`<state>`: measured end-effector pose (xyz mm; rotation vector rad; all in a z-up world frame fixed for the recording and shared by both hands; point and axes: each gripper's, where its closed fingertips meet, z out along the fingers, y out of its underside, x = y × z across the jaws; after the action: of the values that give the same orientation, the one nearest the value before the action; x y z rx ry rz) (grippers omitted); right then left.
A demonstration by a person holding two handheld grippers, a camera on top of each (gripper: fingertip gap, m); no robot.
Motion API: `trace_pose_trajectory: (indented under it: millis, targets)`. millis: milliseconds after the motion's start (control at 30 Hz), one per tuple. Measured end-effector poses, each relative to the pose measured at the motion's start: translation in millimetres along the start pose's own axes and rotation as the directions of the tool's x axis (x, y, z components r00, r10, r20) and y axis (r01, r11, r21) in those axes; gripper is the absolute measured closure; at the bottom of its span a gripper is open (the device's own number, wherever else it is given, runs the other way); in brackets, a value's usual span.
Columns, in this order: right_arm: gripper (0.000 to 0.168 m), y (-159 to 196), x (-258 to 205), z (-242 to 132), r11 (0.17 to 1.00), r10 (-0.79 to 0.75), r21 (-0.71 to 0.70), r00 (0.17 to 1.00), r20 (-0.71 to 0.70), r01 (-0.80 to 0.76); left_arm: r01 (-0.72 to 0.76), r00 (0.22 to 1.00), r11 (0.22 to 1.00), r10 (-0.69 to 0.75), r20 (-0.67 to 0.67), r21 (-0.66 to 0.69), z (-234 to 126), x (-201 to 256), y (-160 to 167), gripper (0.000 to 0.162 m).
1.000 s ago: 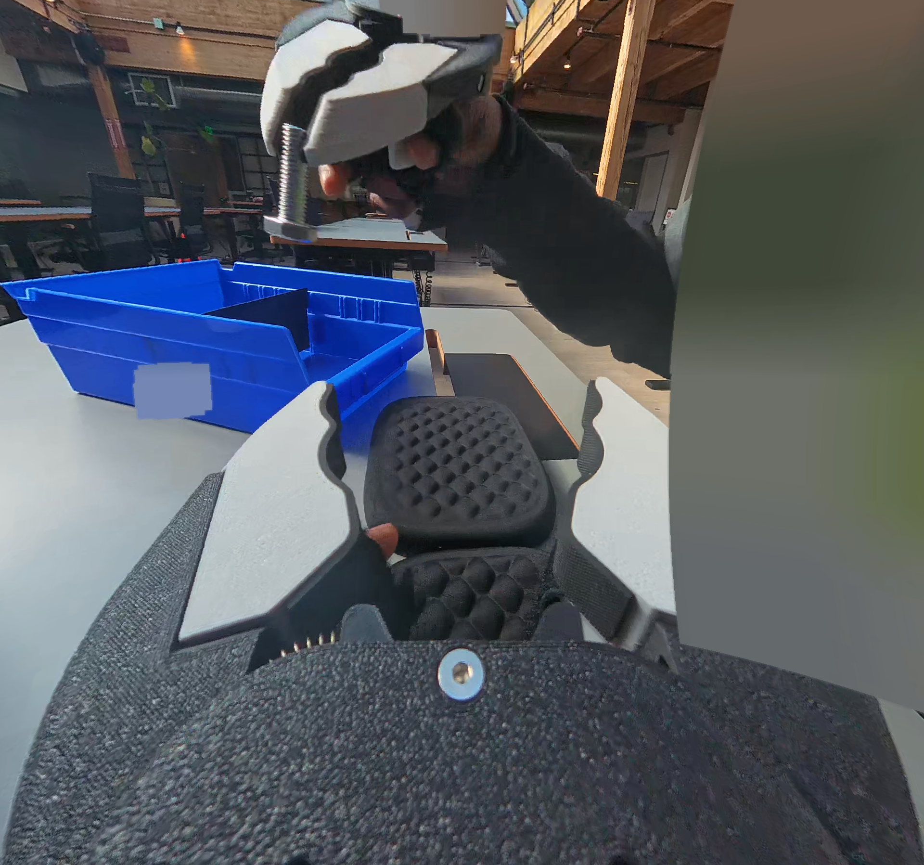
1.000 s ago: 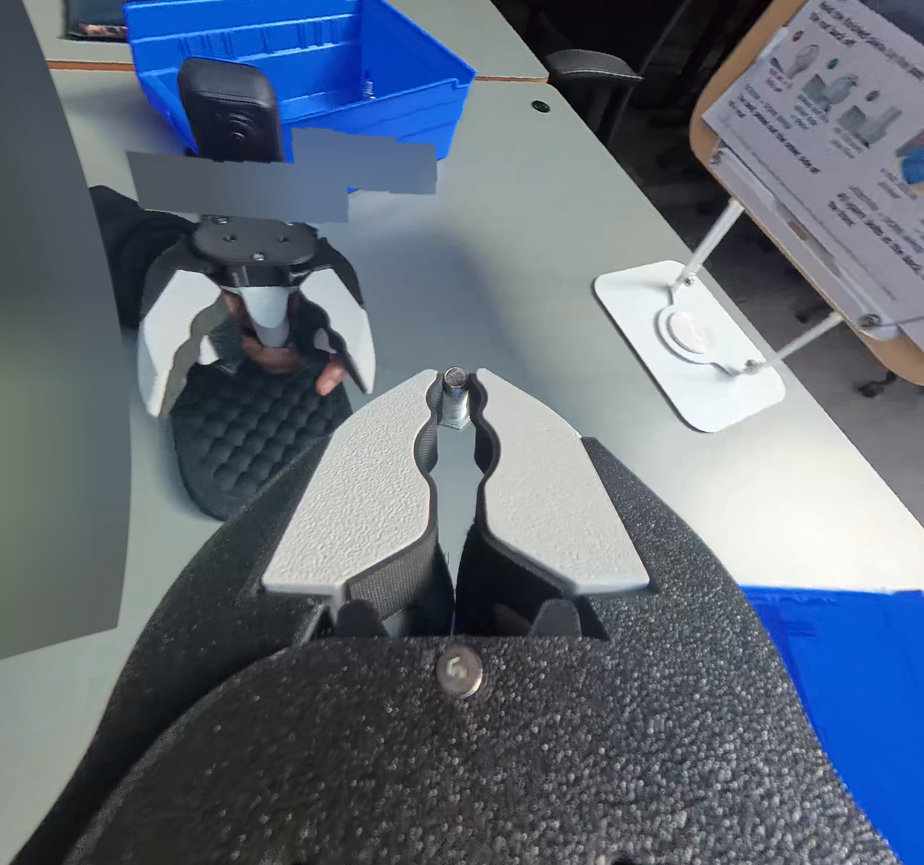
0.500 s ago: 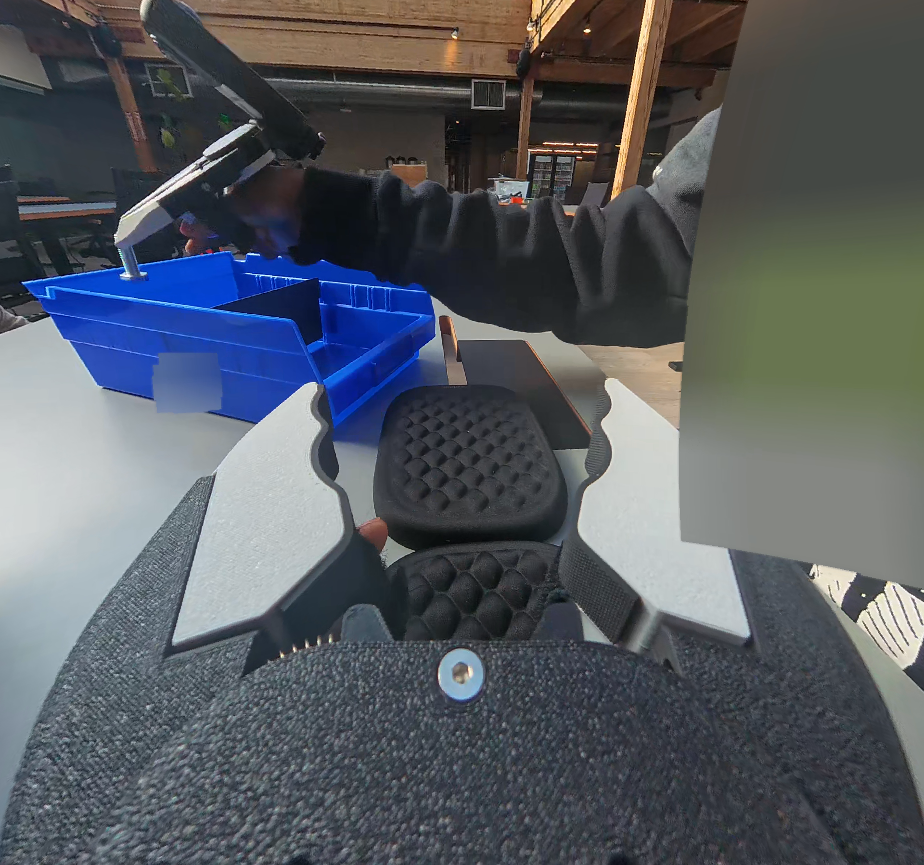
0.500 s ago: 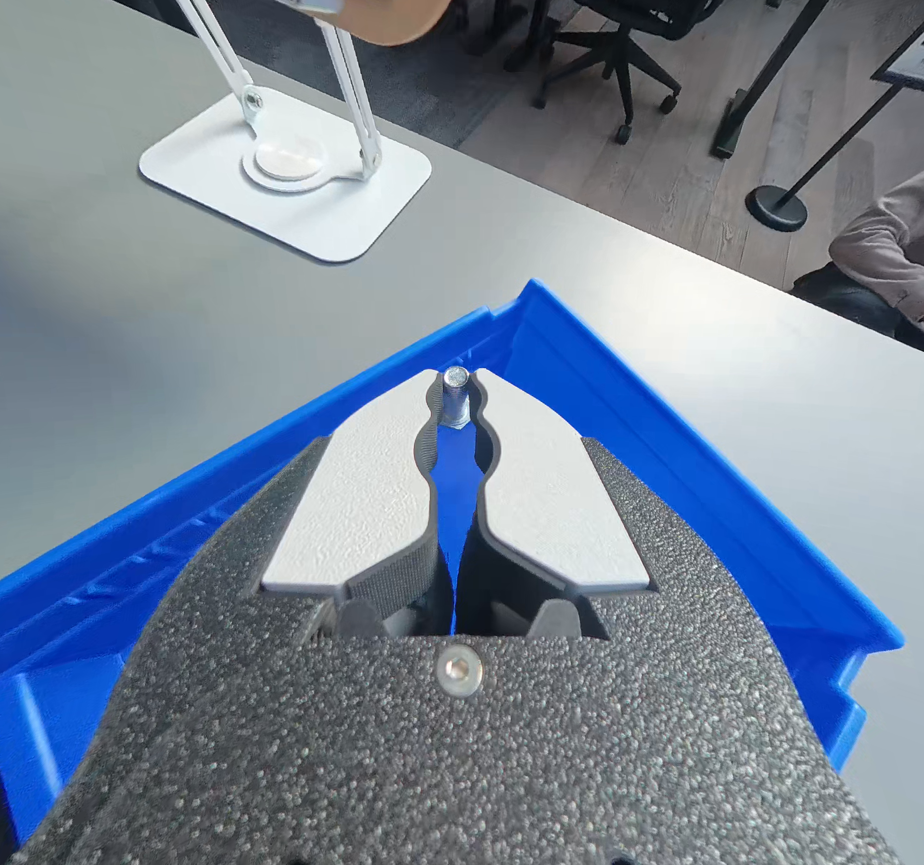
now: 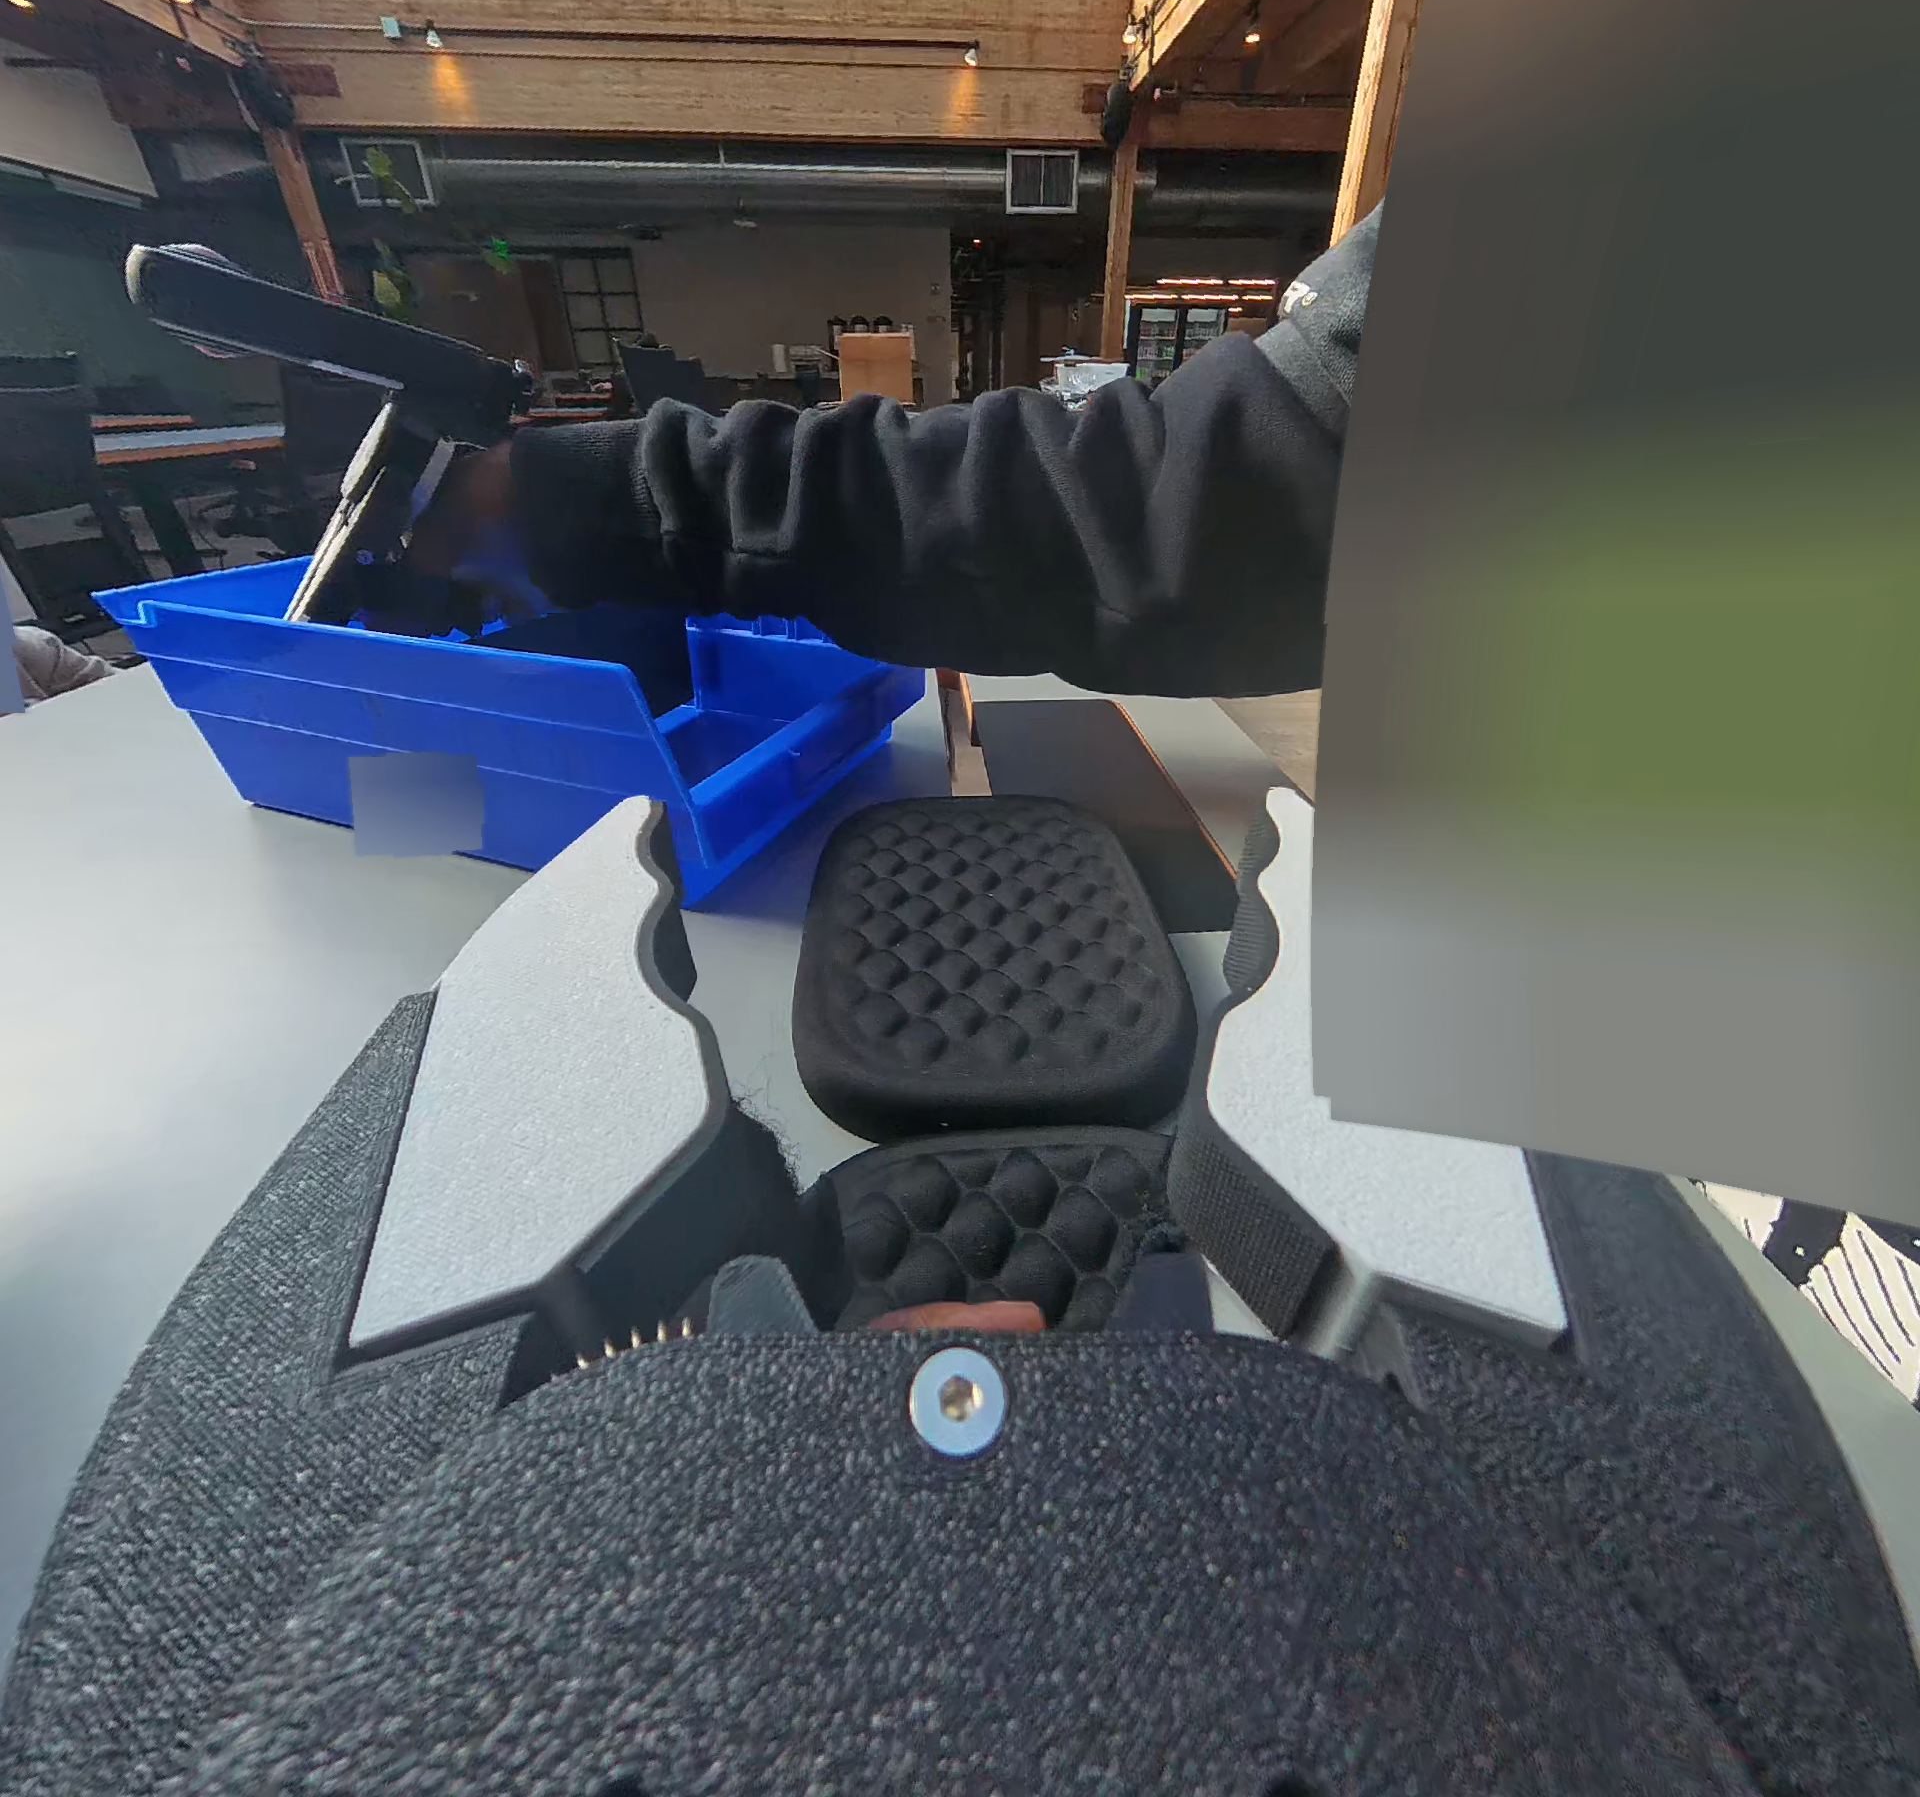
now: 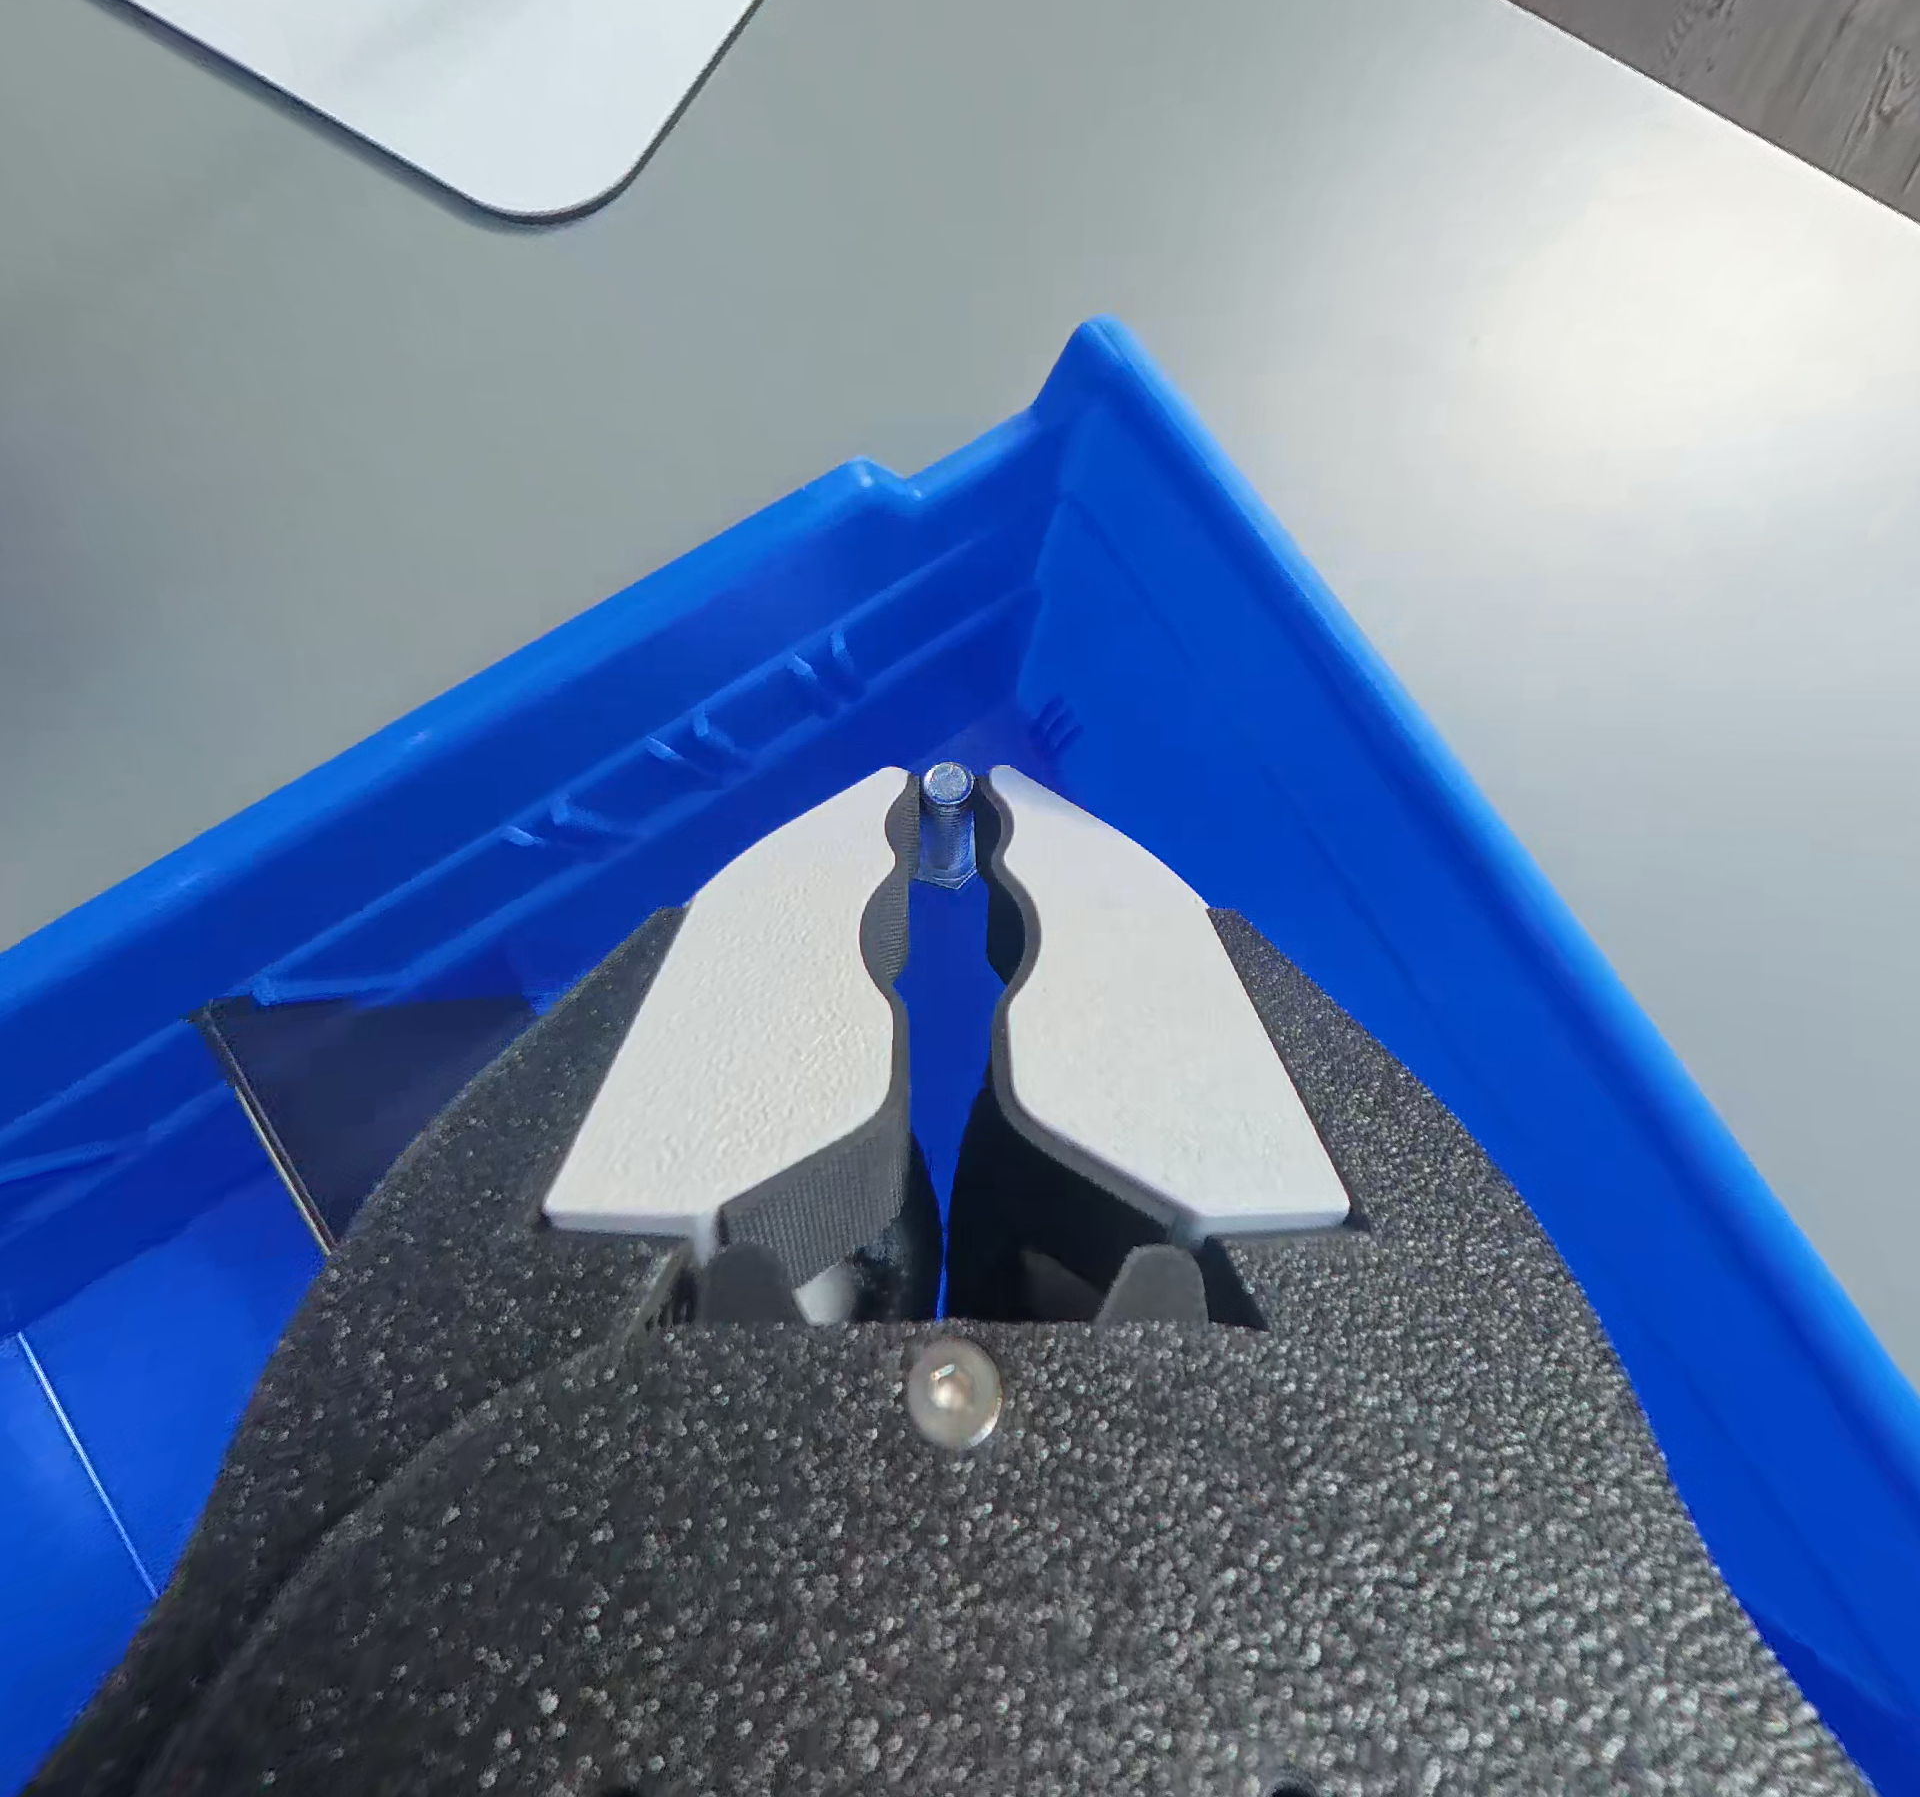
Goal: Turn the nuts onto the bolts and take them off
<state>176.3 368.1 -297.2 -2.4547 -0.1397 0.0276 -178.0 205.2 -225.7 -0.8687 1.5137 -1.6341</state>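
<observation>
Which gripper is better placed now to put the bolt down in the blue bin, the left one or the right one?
The right. The right gripper is shut on the bolt and is inside the blue bin, near a corner. The left gripper is open and empty, above the black pad outside the bin.

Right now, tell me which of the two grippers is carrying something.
The right gripper: its jaws are closed on a bolt, down inside a corner of the blue bin. The left gripper has its jaws spread wide with nothing between them, above a black textured pad.
</observation>
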Motion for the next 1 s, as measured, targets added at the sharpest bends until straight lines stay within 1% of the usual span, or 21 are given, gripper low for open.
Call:
trace_pose_trajectory:
  millis: [100,133,367,567,667,800,833,900,1000]
  targets:
    - [0.159,6.9,6.3,6.6,1.0,0.011,-0.021,1.0,0.0,-0.011,-0.015,1.0,1.0,0.015,-0.015,0.014,-0.5,2.9,-1.7,0.064]
    - [0.159,8.0,8.0,7.7,1.0,0.014,-0.021,1.0,-0.001,-0.014,-0.014,1.0,1.0,0.015,-0.012,0.024,-1.2,2.4,-2.9,0.067]
    - [0.159,11.8,11.0,10.9,1.0,0.024,0.004,1.0,0.008,-0.024,-0.006,1.0,0.999,0.006,-0.017,0.044,-3.3,1.7,-5.3,0.075]
    - [0.158,15.3,10.3,9.3,1.0,0.019,-0.012,1.0,0.009,-0.019,-0.009,1.0,0.999,0.01,-0.018,0.044,-3.5,2.0,-5.3,0.076]
    - [0.154,20.6,9.2,10.2,0.999,0.02,-0.046,1.0,0.012,-0.02,-0.014,1.0,0.999,0.015,-0.02,0.042,-3.5,2.7,-5.3,0.077]
    - [0.151,11.7,12.5,1.0,1.0,0.024,-0.001,0.999,-0.025,-0.024,-0.022,1.0,0.999,0.022,-0.017,0.038,-3.2,2.8,-4.7,0.08]
    - [0.149,5.6,12.6,-5.6,0.999,0.027,0.027,0.999,-0.035,-0.026,-0.021,1.0,0.999,0.022,-0.015,0.037,-3.1,2.6,-4.7,0.081]
    - [0.139,-12.0,9.9,-25.8,0.993,0.024,0.114,0.998,-0.061,-0.017,-0.025,1.0,0.999,0.026,-0.013,0.034,-2.8,2.6,-4.4,0.081]
    - [0.112,-41.3,-9.1,-69.2,0.961,0.017,0.278,0.996,-0.085,0.007,-0.027,1.0,0.999,0.027,0.008,0.026,-2.1,0.2,-3.5,0.085]
